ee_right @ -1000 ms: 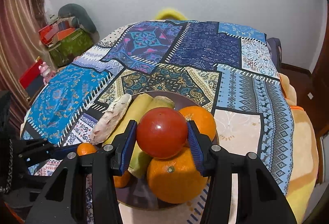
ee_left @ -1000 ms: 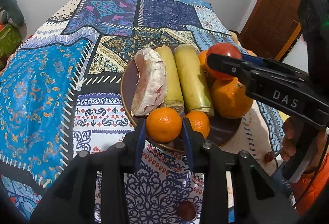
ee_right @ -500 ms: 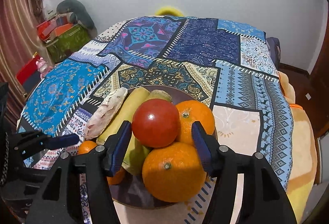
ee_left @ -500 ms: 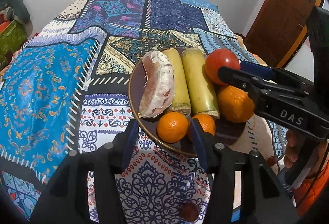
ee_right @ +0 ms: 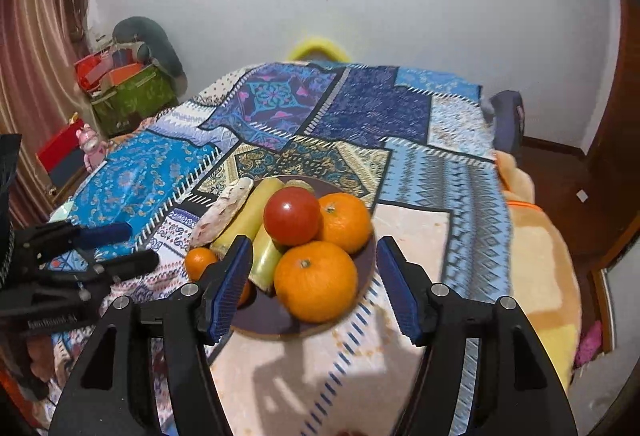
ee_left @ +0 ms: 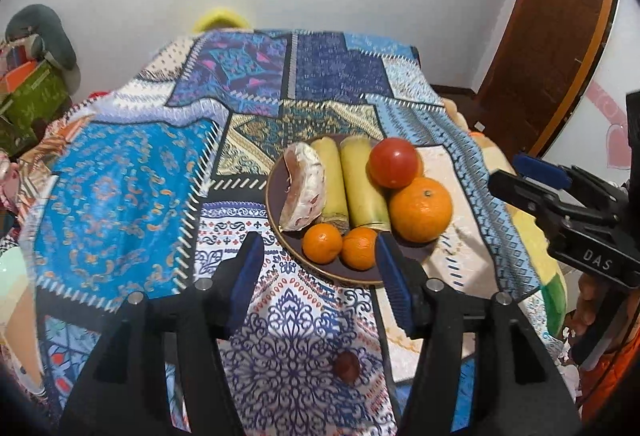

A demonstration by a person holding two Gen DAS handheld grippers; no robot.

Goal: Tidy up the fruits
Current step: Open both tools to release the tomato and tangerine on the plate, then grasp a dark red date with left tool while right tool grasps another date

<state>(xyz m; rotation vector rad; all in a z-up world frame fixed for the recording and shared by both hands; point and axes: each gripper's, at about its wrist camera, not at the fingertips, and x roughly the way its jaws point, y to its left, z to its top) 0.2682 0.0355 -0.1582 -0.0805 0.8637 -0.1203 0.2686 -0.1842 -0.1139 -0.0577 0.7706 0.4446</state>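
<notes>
A dark brown plate (ee_left: 416, 254) on the patchwork cloth holds a red tomato (ee_left: 394, 162) on top of a large orange (ee_left: 420, 208). Beside them lie two small mandarins (ee_left: 322, 248), two yellow-green stalks (ee_left: 364, 188) and a pinkish-white piece (ee_left: 304, 184). My left gripper (ee_left: 318, 256) hangs back from the plate's near rim, jaws opening, nothing touching the pads. My right gripper (ee_right: 312, 256) is drawn back from the tomato (ee_right: 292, 216) and front orange (ee_right: 316, 280), jaws opening and holding nothing. It also shows in the left wrist view as the right gripper (ee_left: 520, 176), right of the plate.
A small dark round thing (ee_left: 347, 367) lies on the cloth (ee_left: 120, 196) near me. A person's hand (ee_left: 588, 300) holds the right tool. A green box (ee_right: 132, 100) stands at the back left, an orange blanket (ee_right: 536, 276) hangs at the right, and a wooden door (ee_left: 552, 36) is beyond.
The left gripper let go of a small mandarin and the right let go of the tomato. Both opened and pulled back and up from the plate.
</notes>
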